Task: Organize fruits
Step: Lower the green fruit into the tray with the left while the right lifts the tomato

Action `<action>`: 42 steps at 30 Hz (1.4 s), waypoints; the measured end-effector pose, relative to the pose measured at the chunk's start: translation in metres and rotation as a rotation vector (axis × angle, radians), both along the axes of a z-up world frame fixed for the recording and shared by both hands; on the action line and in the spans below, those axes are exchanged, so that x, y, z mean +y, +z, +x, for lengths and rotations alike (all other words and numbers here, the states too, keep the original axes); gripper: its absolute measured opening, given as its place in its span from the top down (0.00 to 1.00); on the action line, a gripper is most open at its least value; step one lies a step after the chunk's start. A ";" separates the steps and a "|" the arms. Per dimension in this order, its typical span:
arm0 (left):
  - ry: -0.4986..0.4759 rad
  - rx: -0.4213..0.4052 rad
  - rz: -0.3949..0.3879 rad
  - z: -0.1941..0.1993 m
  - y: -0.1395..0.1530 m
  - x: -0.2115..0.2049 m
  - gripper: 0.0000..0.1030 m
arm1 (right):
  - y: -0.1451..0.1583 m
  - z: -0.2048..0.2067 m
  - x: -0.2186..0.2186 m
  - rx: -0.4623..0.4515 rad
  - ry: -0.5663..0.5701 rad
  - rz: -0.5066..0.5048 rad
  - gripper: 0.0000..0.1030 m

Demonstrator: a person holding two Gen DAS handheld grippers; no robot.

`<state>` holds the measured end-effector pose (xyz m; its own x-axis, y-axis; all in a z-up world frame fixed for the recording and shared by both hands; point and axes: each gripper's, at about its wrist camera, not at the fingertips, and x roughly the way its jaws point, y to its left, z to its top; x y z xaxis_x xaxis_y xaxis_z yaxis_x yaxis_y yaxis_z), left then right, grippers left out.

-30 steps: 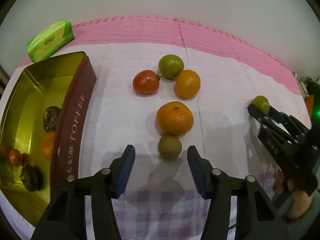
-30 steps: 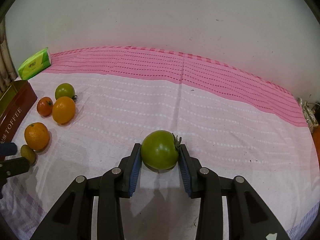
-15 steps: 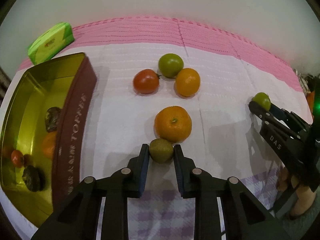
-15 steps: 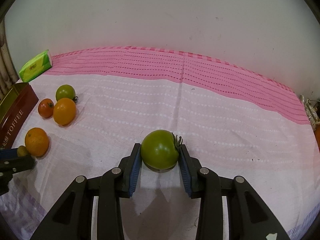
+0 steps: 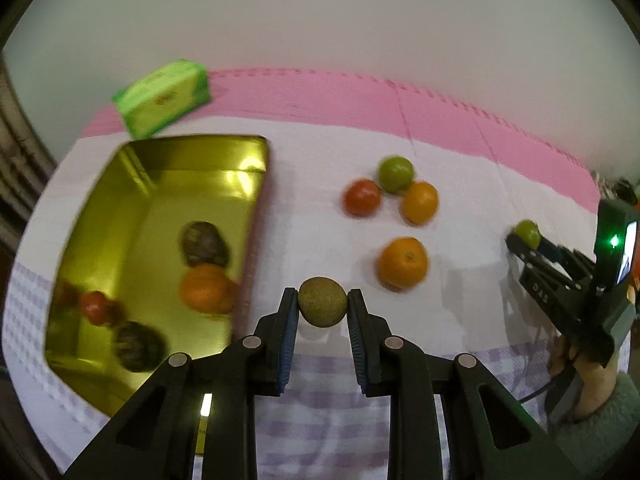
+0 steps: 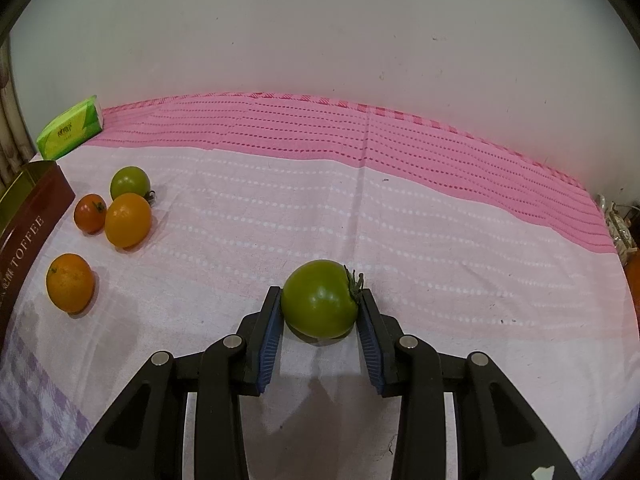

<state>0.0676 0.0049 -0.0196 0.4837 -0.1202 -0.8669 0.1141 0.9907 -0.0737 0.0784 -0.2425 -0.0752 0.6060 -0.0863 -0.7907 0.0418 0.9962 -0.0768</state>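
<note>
Green at far left, a tissue pack (image 5: 162,98) lies on the pink band of the cloth (image 5: 440,140) that covers the desk. Next comes the open gold tin (image 5: 156,184), its near corner cut off behind the left tongs. Inside the tin, blurred by motion, lie two dark wrinkled fruits (image 5: 204,244), an orange (image 5: 206,288) and a small red tomato (image 5: 96,308); the shiny walls show reflections that are hard to separate from real fruit. The left tongs (image 5: 322,312) are clenched on a small brownish-green fruit (image 5: 322,302), one blue pad against each side; it sits just beside the tin's right wall, and whether it is clear of the cloth cannot be told. To its right a loose orange (image 5: 402,264) rests on the cloth. Behind it three fruits sit close together: a red tomato (image 5: 362,198), a green tomato (image 5: 395,174) and a yellow-orange fruit (image 5: 420,202). At the right edge of the left wrist view the right tongs (image 5: 528,240) appear side-on, a hand (image 5: 588,384) partly cut off below them. In the right wrist view these tongs (image 6: 320,312) grasp a large green tomato (image 6: 320,300), stem turned right, a shadow beneath it on the cloth. Only the tin's maroon "TOFFEE" side (image 6: 24,232) shows there; its inside is hidden. Small objects at the far right edge are too cropped to identify.
</note>
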 end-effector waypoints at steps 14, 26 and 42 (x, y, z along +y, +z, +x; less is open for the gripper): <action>0.180 0.019 0.066 -0.006 -0.004 0.083 0.75 | 0.000 0.000 0.001 0.001 0.000 -0.008 0.66; 0.171 0.085 0.113 -0.009 -0.028 0.092 0.75 | 0.000 0.000 0.001 0.001 -0.001 -0.009 0.66; 0.144 0.094 0.140 -0.008 -0.030 0.088 0.74 | 0.000 0.000 0.001 0.001 -0.002 -0.008 0.66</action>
